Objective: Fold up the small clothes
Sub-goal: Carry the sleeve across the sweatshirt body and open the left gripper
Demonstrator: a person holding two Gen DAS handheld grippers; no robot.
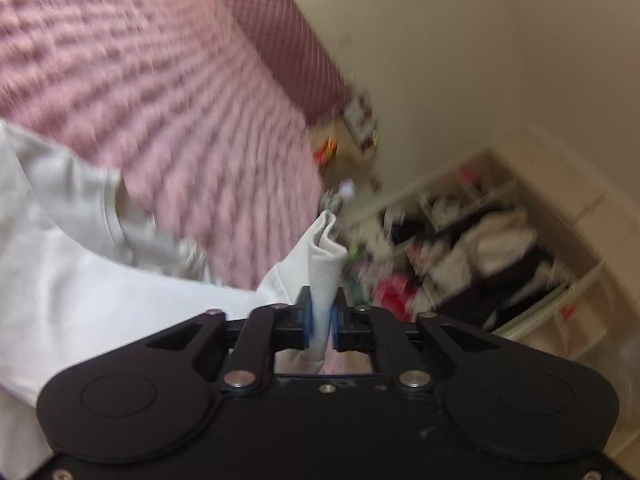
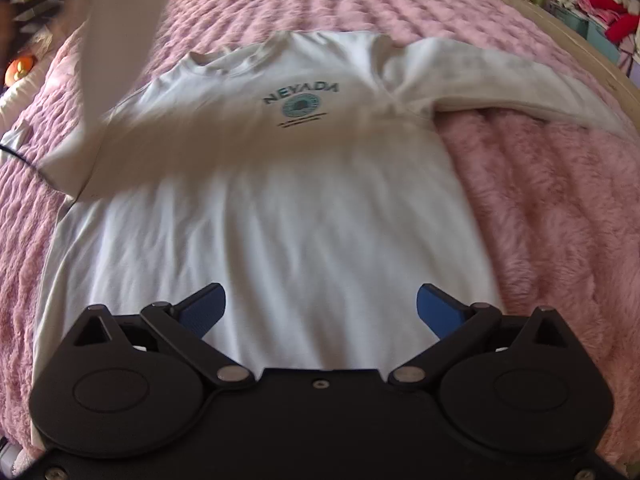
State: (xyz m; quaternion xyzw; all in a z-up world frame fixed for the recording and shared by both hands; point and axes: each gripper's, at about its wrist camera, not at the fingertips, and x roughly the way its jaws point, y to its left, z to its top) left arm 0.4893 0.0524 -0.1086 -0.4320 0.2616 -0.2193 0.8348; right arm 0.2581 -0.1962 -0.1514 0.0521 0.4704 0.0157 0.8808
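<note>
Sleeve (image 1: 326,248) sat clamped in the left gripper (image 1: 320,320); right gripper (image 2: 320,312), jaws apart, should pin the shirt (image 2: 280,220) toward 12 o'clock, keeping the fold straight.

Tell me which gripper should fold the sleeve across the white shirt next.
Left. The left gripper is already shut on the sleeve cuff of the white long-sleeved NEVADA shirt; the right gripper hangs open over the hem, holding nothing.

One white sweatshirt (image 2: 280,200), one pink blanket (image 2: 540,208), two grippers — one shelf unit (image 1: 520,240), perhaps — blurred
</note>
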